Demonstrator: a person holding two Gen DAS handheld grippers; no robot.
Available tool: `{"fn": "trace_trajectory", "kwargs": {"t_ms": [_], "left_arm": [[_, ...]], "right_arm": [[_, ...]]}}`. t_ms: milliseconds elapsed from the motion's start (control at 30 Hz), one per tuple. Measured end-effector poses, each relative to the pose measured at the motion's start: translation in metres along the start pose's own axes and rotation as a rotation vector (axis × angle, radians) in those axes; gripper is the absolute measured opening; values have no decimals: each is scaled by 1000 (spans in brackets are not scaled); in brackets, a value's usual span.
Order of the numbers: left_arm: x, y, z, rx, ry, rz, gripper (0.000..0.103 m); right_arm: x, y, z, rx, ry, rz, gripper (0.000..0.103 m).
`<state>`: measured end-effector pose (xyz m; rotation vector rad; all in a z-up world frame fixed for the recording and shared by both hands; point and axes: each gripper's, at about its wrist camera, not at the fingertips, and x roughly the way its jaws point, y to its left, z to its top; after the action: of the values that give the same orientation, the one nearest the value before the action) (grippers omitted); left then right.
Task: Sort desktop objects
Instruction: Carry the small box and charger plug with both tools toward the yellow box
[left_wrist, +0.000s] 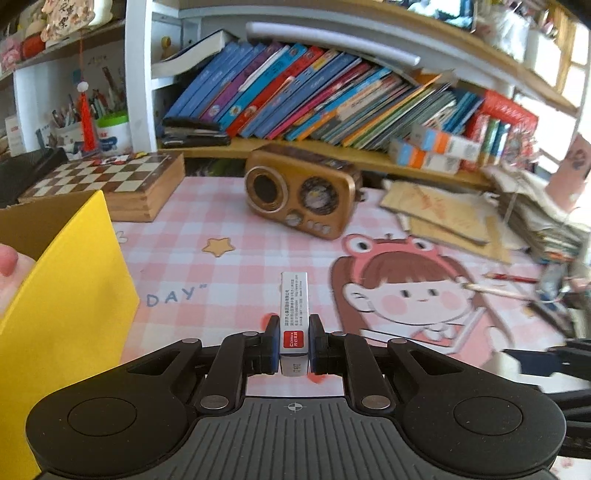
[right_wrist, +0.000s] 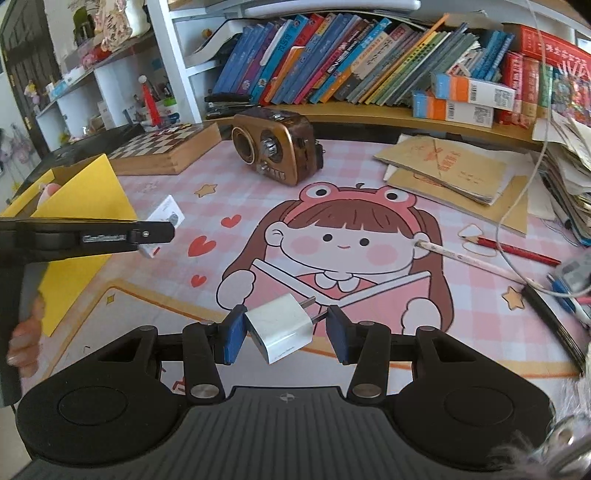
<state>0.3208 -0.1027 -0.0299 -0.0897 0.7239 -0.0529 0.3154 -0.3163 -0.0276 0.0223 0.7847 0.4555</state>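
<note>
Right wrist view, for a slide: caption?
Right gripper holds a white plug adapter above the cartoon desk mat.

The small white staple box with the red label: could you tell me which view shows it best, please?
The left wrist view: the staple box sits centred, clamped in the left hand-held gripper. The right wrist view shows it small, partly hidden.

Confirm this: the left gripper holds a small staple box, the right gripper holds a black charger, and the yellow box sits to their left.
One thing is wrong: the charger in the right gripper is white, not black, as the right wrist view shows. The rest stands: the left gripper holds the staple box, and the yellow box sits on the left.
</note>
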Motion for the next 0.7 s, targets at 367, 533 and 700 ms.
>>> {"fn": "trace_trajectory", "kwargs": {"t_ms": [367, 533, 700], "left_arm": [[-51, -11, -14, -10, -33, -112, 14], [-68, -13, -22, -26, -37, -162, 14], [-86, -12, -29, -20, -46, -220, 14]], "right_arm": [[-31, 9, -17, 39, -18, -27, 44], [-43, 17, -26, 44, -27, -52, 44], [-59, 30, -36, 57, -39, -78, 44]]}}
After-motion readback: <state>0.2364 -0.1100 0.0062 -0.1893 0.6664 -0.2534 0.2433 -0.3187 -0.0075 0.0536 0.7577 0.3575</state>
